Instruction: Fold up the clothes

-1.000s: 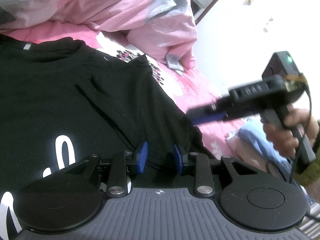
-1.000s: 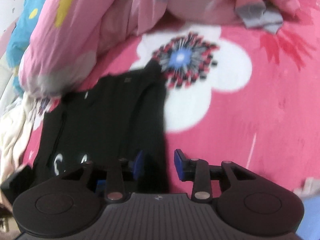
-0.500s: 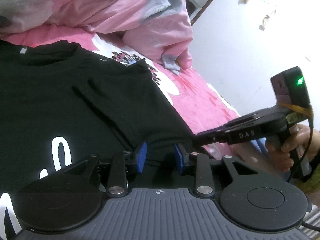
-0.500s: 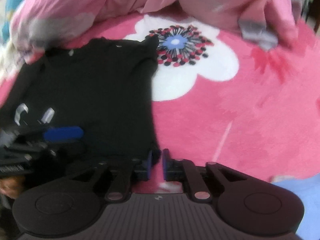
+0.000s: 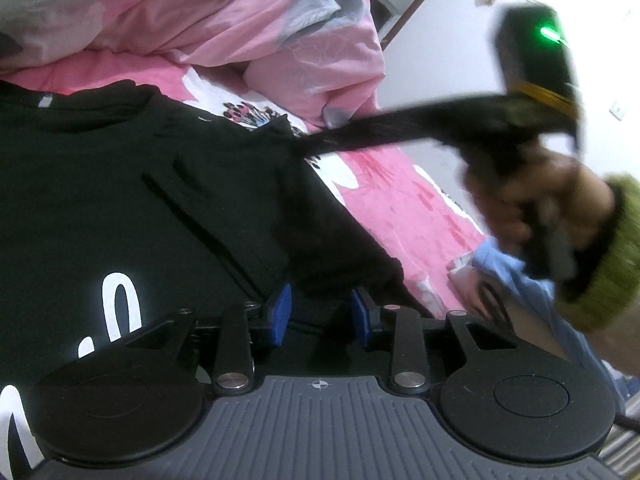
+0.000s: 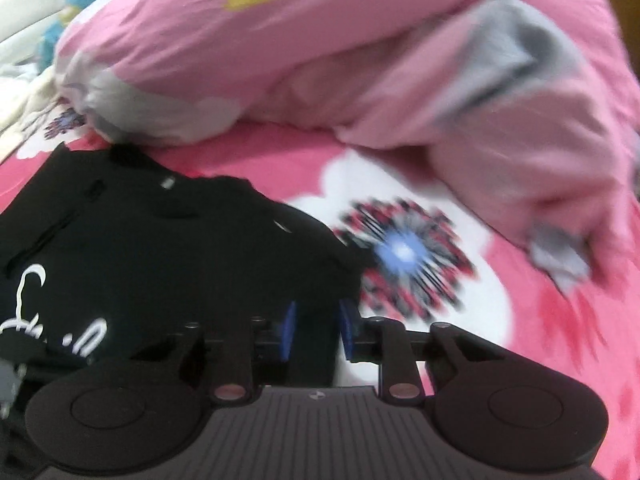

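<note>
From the left wrist, a black cotton T-shirt with white letters [image 5: 152, 208] lies flat on the bed's pink flowered blanket [image 5: 404, 208]. The left tool [image 5: 320, 314] sits low at the shirt's near edge. Its blue pads stand partly apart with black cloth between them, but whether they pinch it cannot be told. The right tool [image 5: 308, 148] reaches in, blurred, held by a hand [image 5: 532, 204] in a green knit cuff, with its tip at the shirt's sleeve corner.

From the right wrist (a blurry picture), the right tool [image 6: 316, 330] has just been closing to a narrow gap, and a strip of black cloth runs between its blue pads; whether they press it cannot be told. A puffy pink quilt [image 6: 360, 60] is bunched behind the shirt.

This looks like the first fold, starting at the sleeve side. Next, the right tool likely needs a firm pinch, then a lift across the shirt's middle.
</note>
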`<move>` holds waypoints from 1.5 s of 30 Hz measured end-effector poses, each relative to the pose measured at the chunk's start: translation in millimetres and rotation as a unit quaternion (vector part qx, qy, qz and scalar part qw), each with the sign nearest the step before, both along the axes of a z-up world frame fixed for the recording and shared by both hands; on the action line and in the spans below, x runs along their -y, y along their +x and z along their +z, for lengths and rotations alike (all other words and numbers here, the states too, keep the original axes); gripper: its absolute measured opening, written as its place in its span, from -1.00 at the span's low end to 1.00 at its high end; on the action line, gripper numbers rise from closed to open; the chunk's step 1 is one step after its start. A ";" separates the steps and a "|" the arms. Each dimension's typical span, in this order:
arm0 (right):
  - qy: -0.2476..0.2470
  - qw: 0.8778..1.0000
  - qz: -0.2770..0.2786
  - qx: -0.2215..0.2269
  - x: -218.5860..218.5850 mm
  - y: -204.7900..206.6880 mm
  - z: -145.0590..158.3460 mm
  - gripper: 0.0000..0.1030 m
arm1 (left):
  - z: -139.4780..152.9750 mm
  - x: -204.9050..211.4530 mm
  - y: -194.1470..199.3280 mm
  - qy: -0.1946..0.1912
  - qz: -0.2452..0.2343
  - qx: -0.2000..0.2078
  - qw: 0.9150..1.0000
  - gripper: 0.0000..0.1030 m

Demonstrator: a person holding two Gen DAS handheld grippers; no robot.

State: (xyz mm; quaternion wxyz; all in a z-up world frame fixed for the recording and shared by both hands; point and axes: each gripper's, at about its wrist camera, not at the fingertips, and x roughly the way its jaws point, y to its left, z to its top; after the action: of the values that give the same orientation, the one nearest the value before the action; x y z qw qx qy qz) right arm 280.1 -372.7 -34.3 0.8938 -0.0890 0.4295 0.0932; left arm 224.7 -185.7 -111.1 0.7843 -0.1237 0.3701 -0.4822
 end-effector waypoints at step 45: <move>0.173 0.969 -0.175 -0.002 38.1 -178.1 -1.7 -0.71 | 23.9 -50.1 37.8 -0.009 0.170 -0.105 0.980 -0.32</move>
State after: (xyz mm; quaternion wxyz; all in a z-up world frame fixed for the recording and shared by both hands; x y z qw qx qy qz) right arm 101.9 -410.9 -36.0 0.8971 0.1438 0.4177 0.0088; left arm 262.5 -135.5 -87.3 0.8106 -0.2418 0.4194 -0.3295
